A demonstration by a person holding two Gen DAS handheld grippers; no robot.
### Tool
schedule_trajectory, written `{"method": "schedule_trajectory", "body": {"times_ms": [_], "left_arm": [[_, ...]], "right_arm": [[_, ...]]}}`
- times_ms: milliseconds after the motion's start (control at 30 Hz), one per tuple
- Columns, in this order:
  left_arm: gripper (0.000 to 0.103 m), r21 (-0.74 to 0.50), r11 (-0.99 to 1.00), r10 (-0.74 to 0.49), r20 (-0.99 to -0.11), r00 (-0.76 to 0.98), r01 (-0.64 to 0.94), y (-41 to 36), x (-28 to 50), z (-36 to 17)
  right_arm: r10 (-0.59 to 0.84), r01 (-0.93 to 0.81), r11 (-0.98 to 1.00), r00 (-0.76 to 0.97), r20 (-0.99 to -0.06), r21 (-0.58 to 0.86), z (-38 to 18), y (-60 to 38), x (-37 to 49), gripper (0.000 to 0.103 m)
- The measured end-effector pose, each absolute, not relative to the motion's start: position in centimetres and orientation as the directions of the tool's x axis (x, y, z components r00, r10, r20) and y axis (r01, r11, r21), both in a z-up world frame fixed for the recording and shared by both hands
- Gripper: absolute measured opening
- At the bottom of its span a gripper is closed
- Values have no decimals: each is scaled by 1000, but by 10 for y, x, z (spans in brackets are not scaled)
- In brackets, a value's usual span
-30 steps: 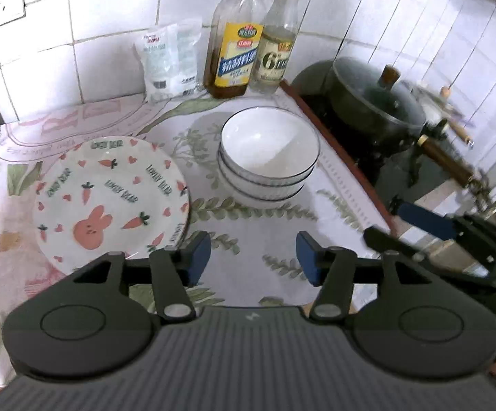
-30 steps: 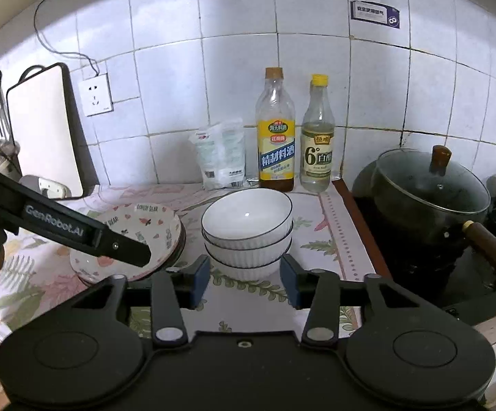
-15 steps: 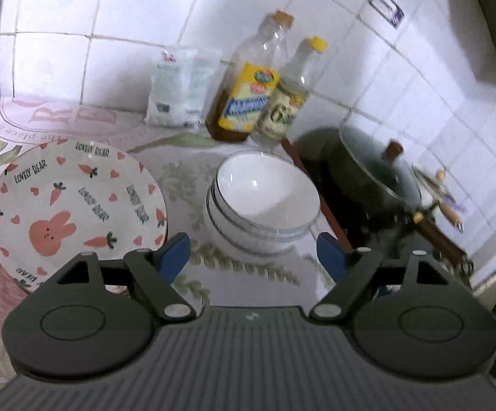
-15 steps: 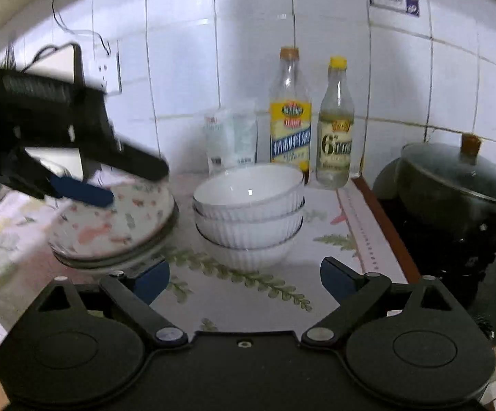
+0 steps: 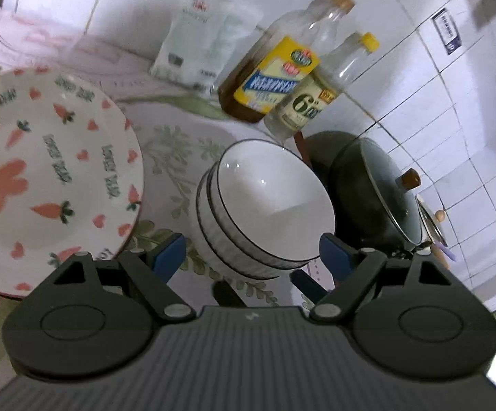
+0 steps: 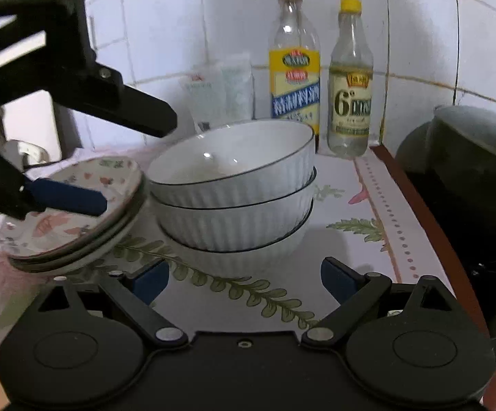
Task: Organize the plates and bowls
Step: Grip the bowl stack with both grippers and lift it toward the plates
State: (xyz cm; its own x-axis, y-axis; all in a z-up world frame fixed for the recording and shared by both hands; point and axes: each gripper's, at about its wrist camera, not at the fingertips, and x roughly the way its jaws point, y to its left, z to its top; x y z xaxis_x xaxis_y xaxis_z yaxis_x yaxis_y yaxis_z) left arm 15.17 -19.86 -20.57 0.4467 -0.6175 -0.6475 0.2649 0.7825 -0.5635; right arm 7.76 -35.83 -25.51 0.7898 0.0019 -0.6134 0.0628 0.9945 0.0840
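Note:
Three white ribbed bowls (image 6: 234, 188) stand stacked on the floral cloth, seen from above as the bowl stack (image 5: 265, 205) in the left wrist view. To their left lies a stack of rabbit-and-carrot plates (image 5: 42, 178), plates (image 6: 76, 212). My left gripper (image 5: 251, 255) is open and empty, just short of the bowls' near side. In the right wrist view the left gripper (image 6: 133, 166) hangs rolled over the plates' right edge, one finger above the other. My right gripper (image 6: 244, 279) is open wide and empty, low in front of the bottom bowl.
Two bottles, one yellow-labelled (image 6: 294, 78) and one yellow-capped (image 6: 350, 92), and a white packet (image 6: 220, 92) stand against the tiled wall behind the bowls. A dark pot with a glass lid (image 6: 470, 157) sits on the stove to the right, past the cloth's edge.
Both grippers opened wider and sank closer to the dishes. The left one rolled, tilting its view, and now hangs over the plates next to the bowls.

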Motion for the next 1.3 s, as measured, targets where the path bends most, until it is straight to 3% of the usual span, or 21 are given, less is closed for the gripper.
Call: {"method": "schedule_trajectory", "body": {"times_ms": [167,267,633,833,1300], "left_arm": [[75,-510,818,-575,-693,435,268,-213,163,-210],[55,-467,835,-551,-720,422,292,-220,168,-215],[53,-410,863,-504,-746,436,296,-227,183,-230],[42,-333,883,-457,-771,443,331,-236,182,-230],[41,-249,900,-403,-788,466,358,-248,177,-234]], "right_arm": [[35,30,995,794,-607,96,-258,-360,87,100],[48,2,997,795,-604,82,-260,-358,93,101],[111,-66,993,794,-597,97,-272,-364,110,103],[147,-91,988,797,-586,125,-277,-369,113,103],[132,-78,990,802,-583,118,-277,-366,111,103]]}}
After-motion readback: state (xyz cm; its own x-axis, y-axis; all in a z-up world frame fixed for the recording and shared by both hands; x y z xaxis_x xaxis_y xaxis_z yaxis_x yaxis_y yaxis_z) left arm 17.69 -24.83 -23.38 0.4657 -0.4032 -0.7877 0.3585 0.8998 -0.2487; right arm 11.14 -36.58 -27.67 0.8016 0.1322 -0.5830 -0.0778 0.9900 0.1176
